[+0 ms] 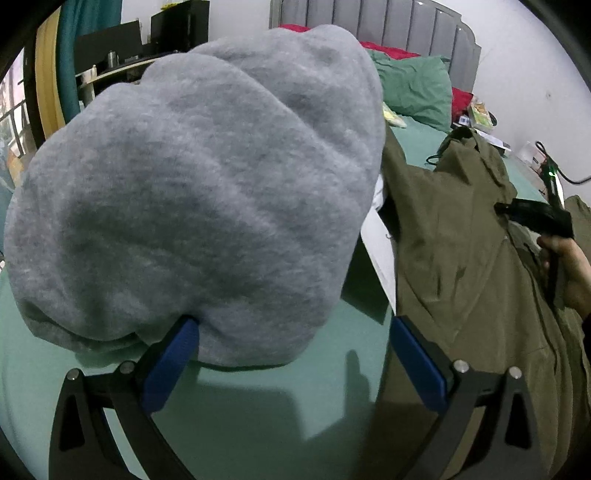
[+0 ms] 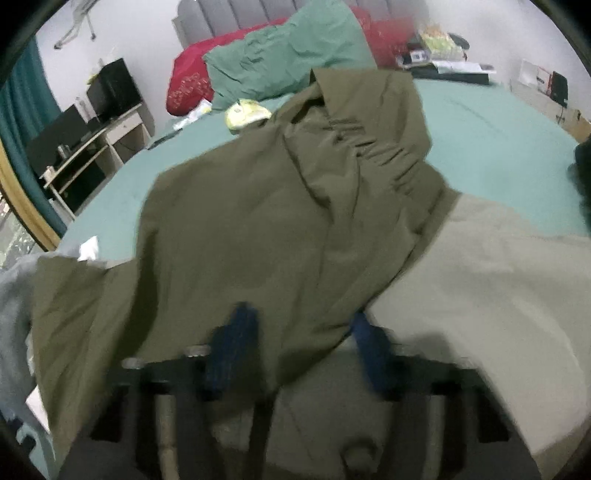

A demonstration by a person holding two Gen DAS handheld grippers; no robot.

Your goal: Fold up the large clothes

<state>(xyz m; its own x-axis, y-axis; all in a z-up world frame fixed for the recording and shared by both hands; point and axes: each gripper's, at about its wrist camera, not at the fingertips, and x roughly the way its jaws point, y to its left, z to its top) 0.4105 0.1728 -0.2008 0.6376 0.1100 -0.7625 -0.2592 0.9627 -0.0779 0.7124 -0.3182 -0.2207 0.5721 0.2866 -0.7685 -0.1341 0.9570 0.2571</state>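
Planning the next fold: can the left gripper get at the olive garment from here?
Probably yes: the olive garment lies right beside the open left gripper, its edge by one finger; the grey sweatshirt sits ahead, not between them.

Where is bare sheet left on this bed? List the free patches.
Widest: the green sheet on the right, between the olive jacket, the beige garment and the bed edge. A narrower band lies left of the jacket. A small patch lies before the grey sweatshirt. Crowded: the pillows by the headboard.
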